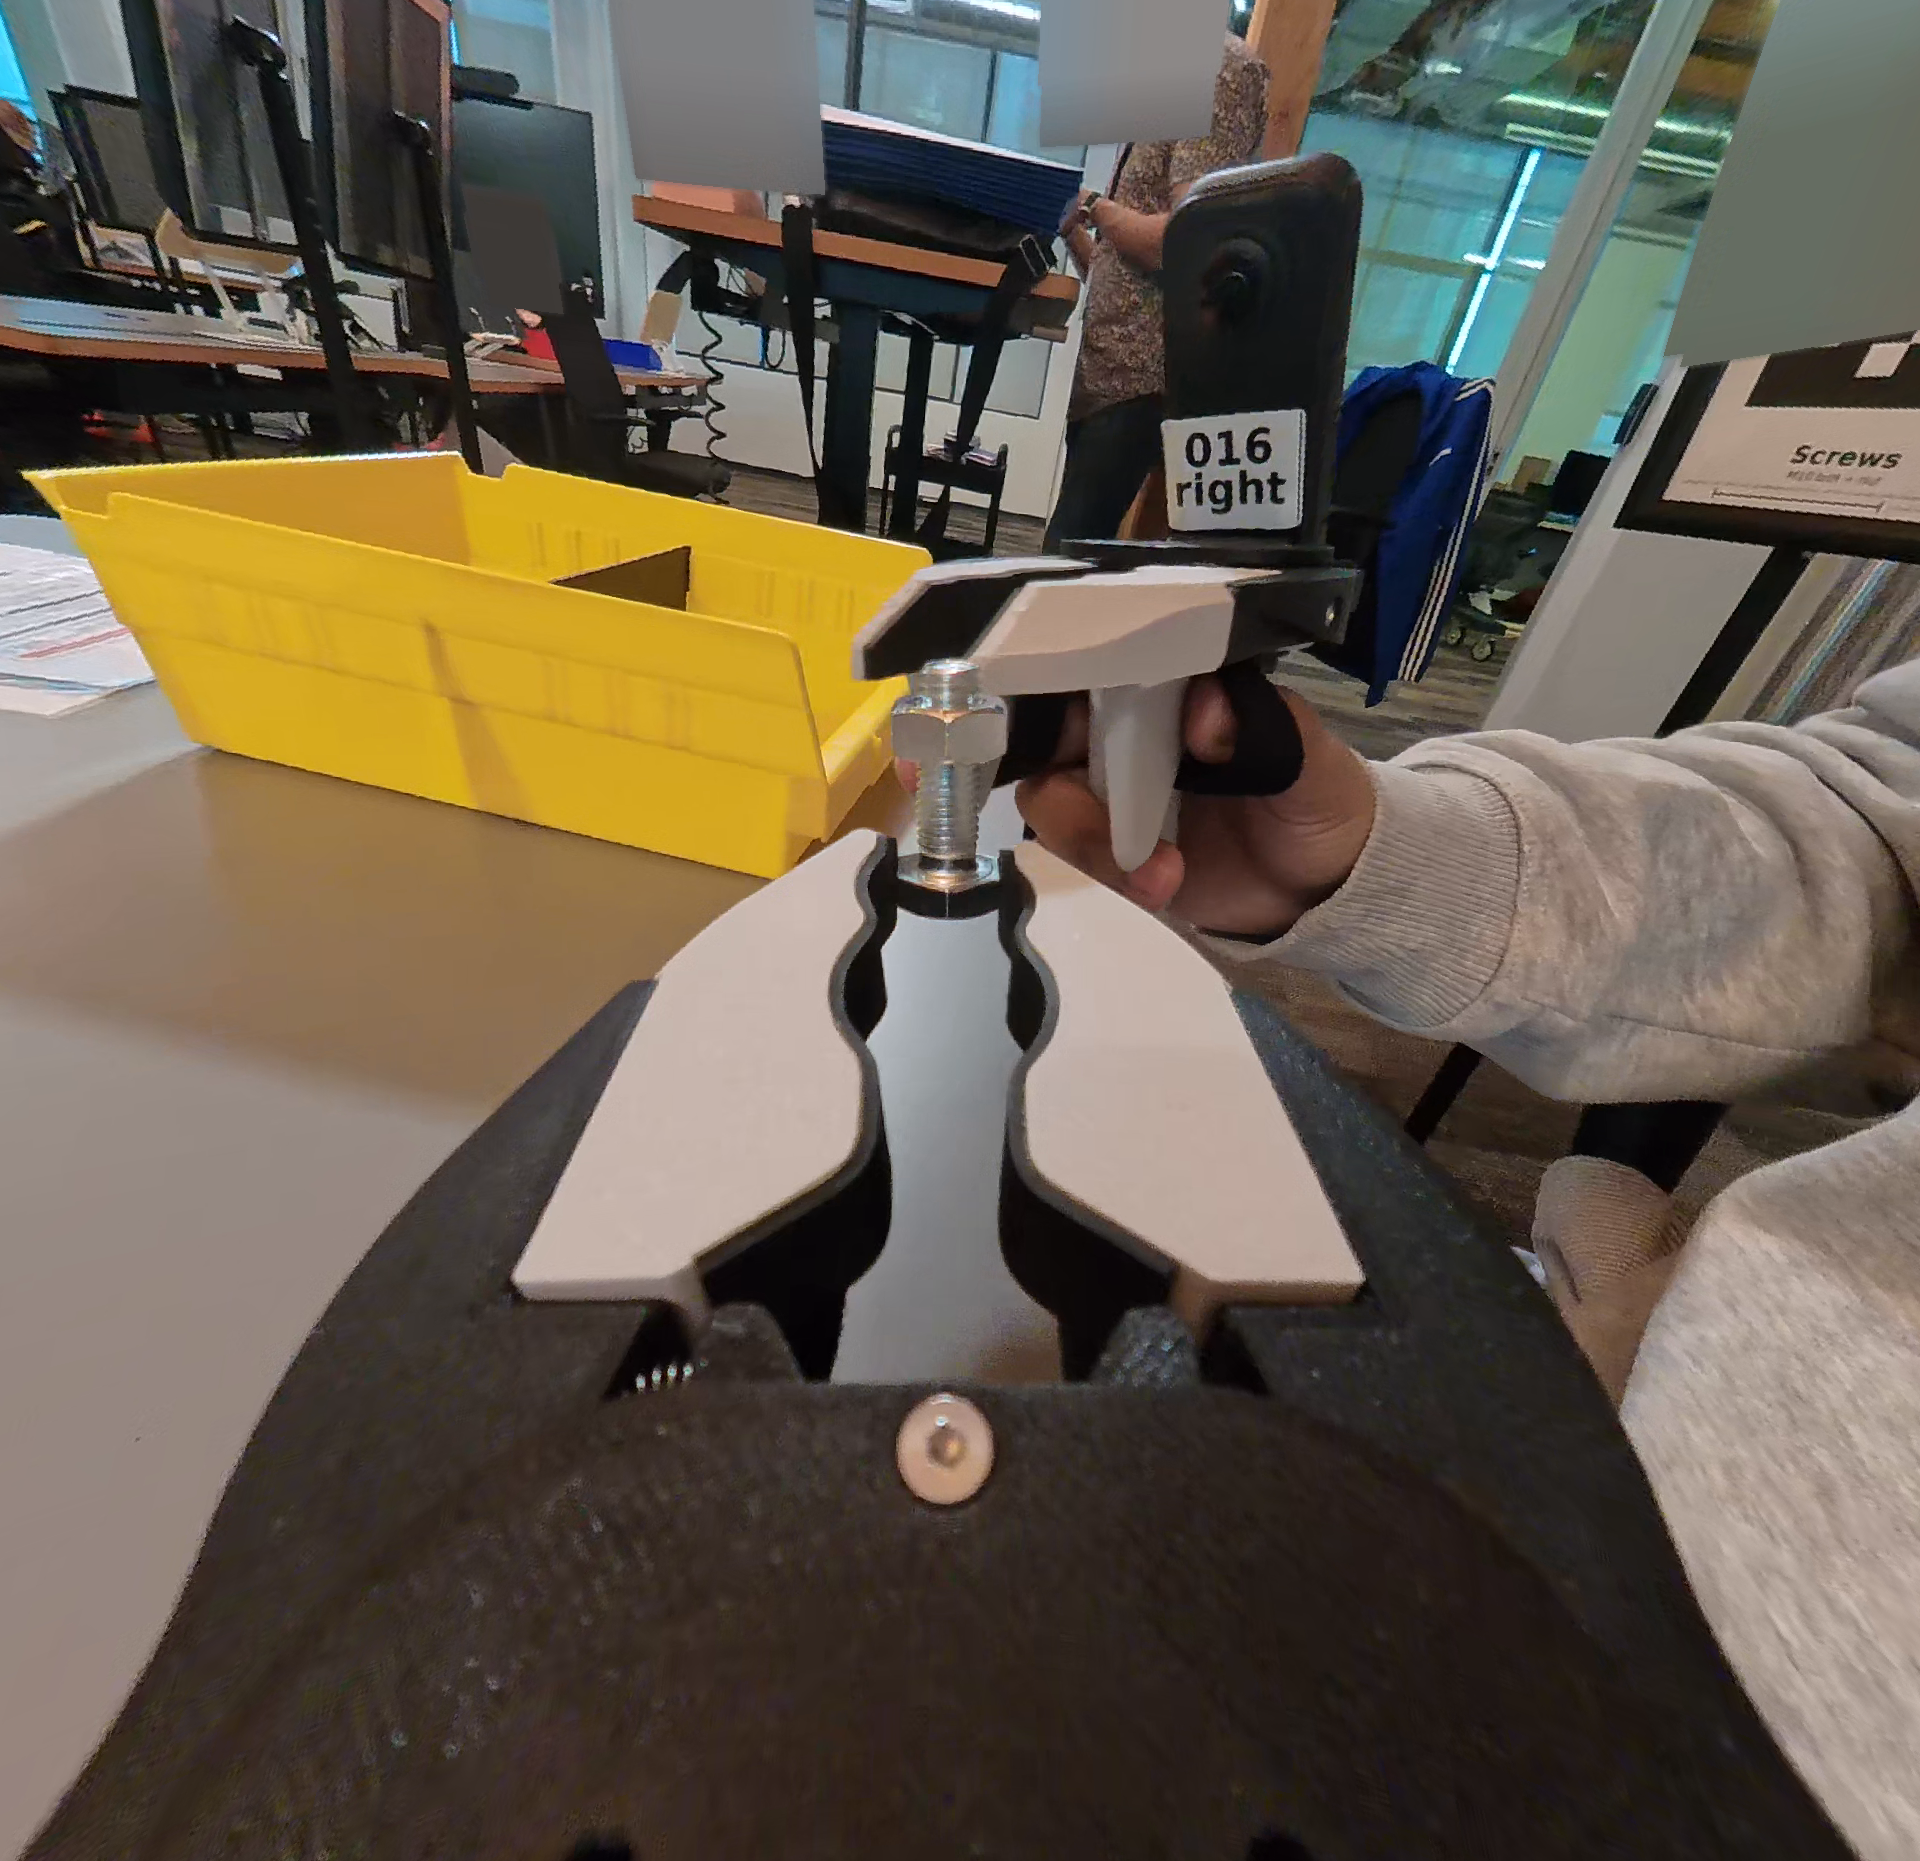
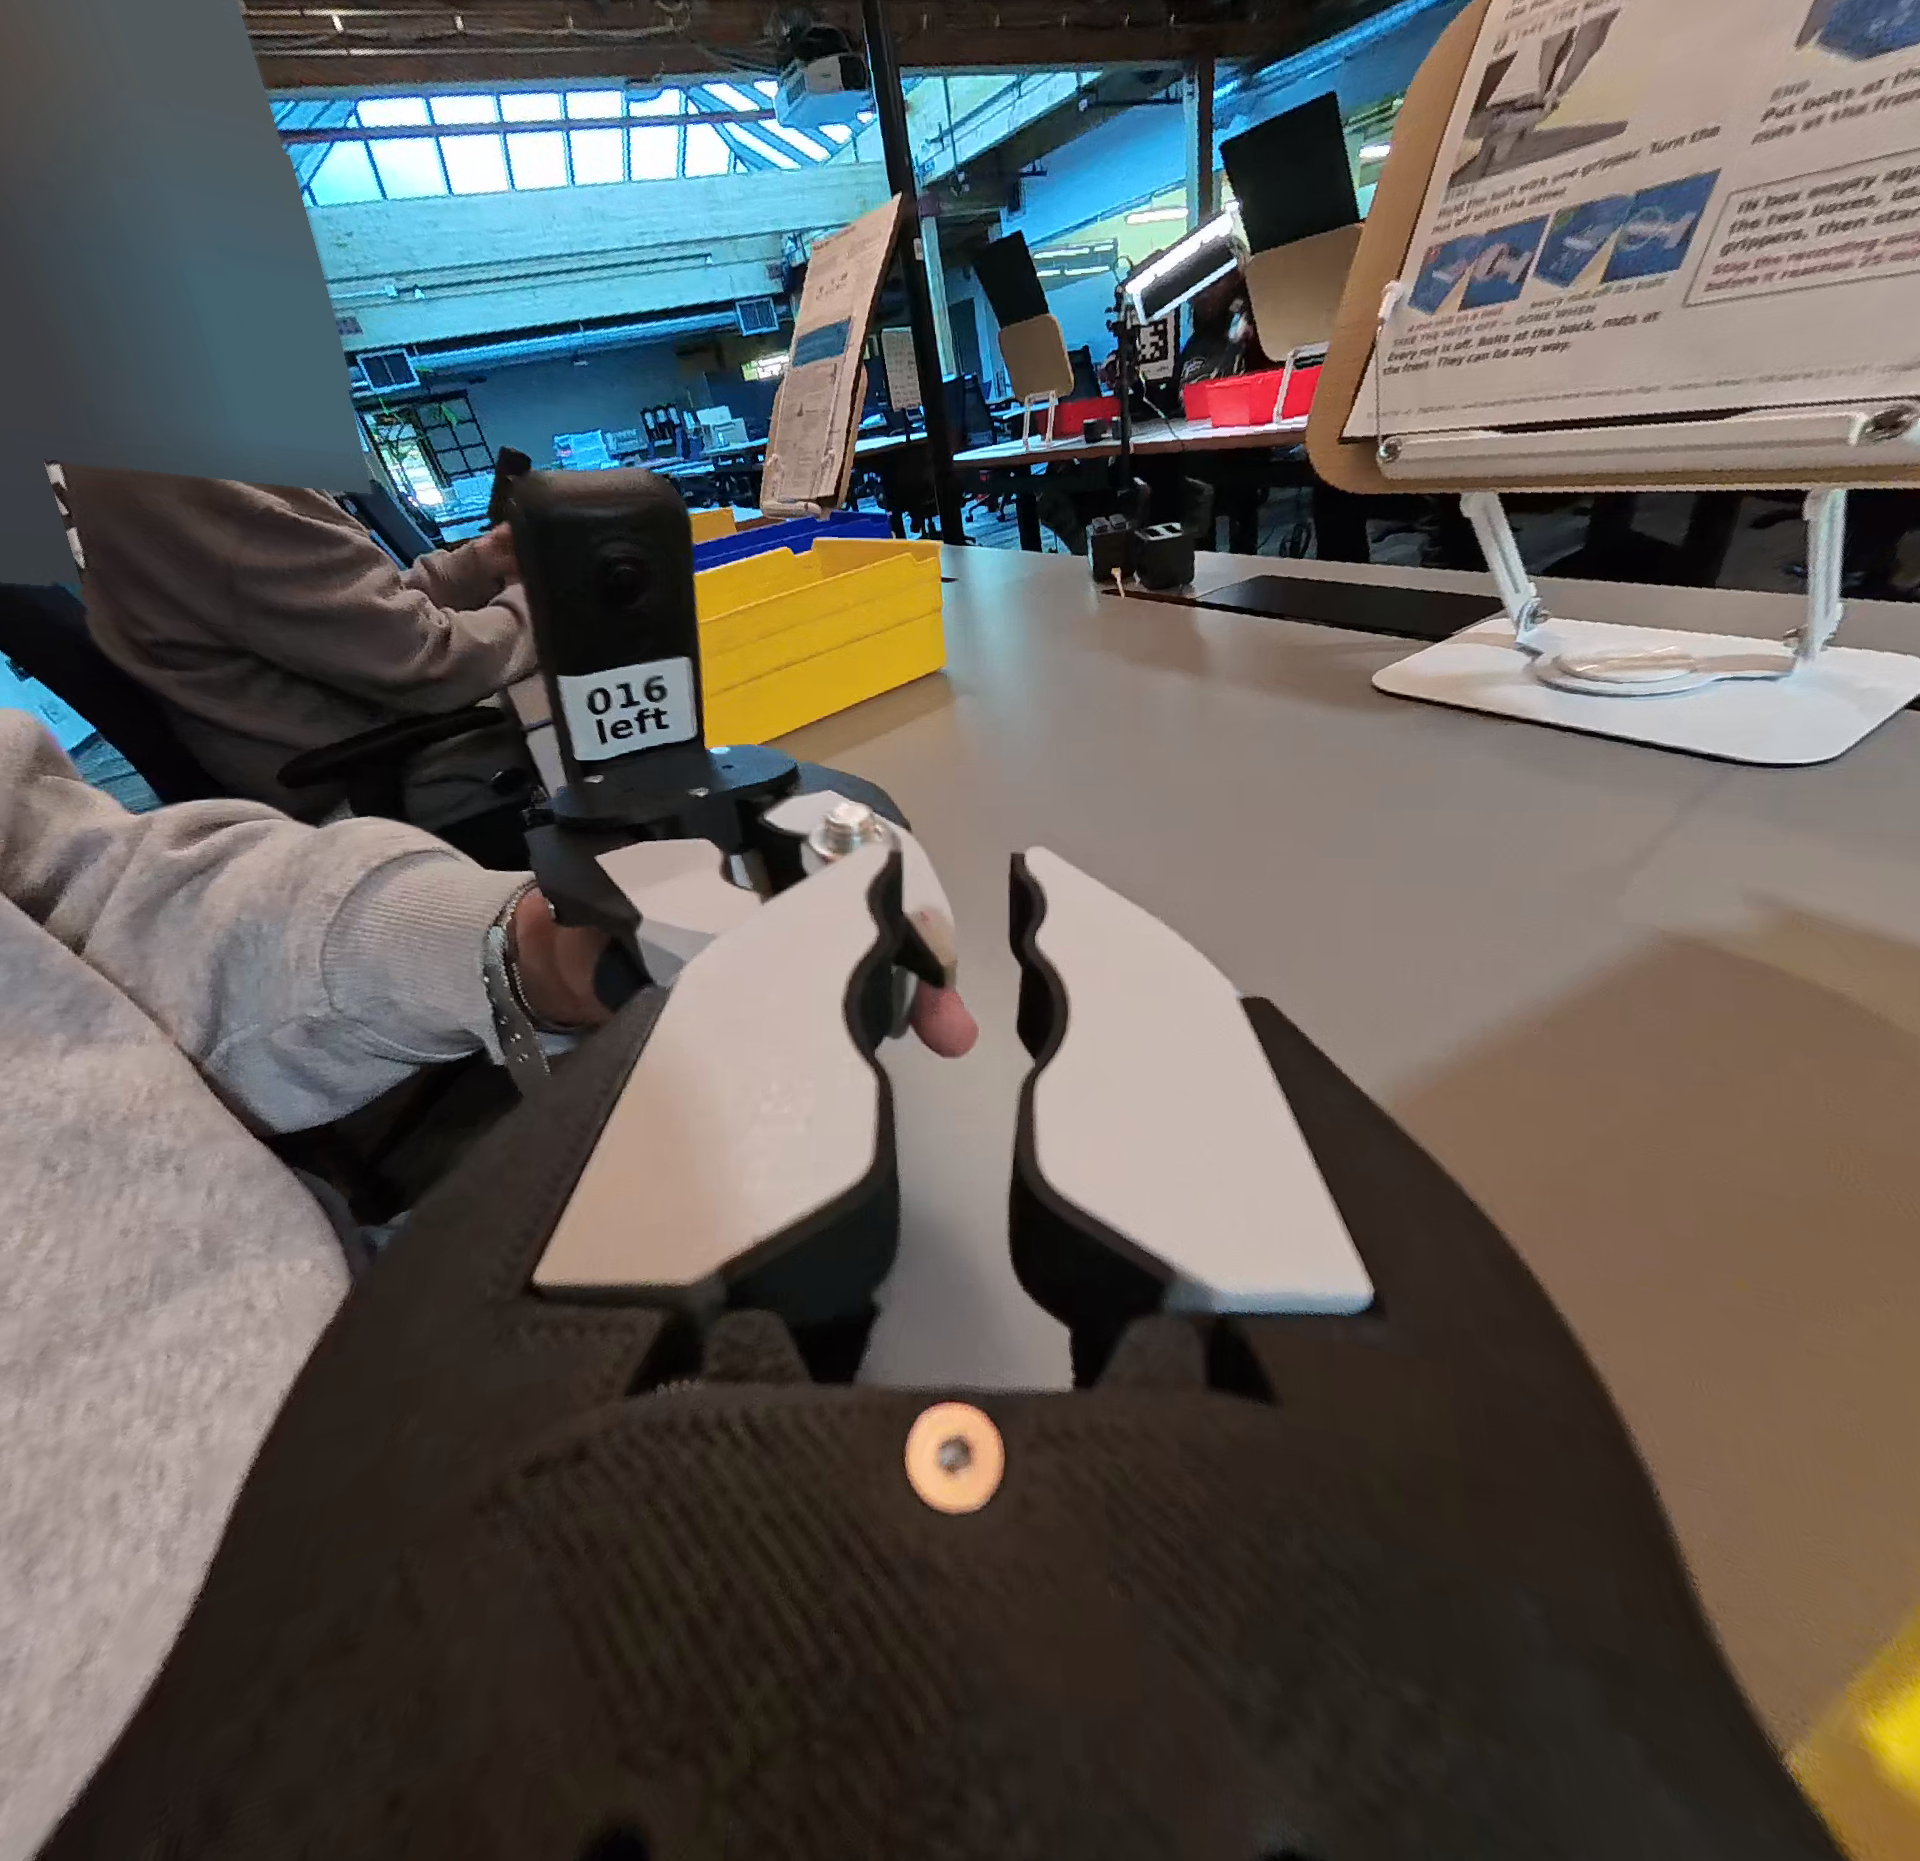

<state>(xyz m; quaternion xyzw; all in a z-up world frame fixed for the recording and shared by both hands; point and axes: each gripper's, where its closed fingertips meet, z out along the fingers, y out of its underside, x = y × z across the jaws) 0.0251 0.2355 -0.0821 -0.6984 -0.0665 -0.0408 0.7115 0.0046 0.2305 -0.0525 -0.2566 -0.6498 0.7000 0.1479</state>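
Note:
My left gripper (image 1: 948, 864) is shut on the head of a silver bolt (image 1: 943, 803) and holds it upright above the table. A hex nut (image 1: 948, 725) sits high on the bolt's thread. My right gripper (image 1: 935, 622) hovers level with the bolt's top end, just behind the nut. In the right wrist view the right gripper (image 2: 954, 866) is open and empty. There the bolt's top (image 2: 847, 835) shows just left of its left fingertip (image 2: 883, 876), outside the gap.
A yellow bin (image 1: 468, 658) with a dark divider stands on the grey table (image 1: 260, 980) behind the bolt; it also shows in the right wrist view (image 2: 821, 627). A white stand (image 2: 1662, 689) with an instruction sheet is at the right. People sit and stand behind. My left and right fingertips are right by each other.

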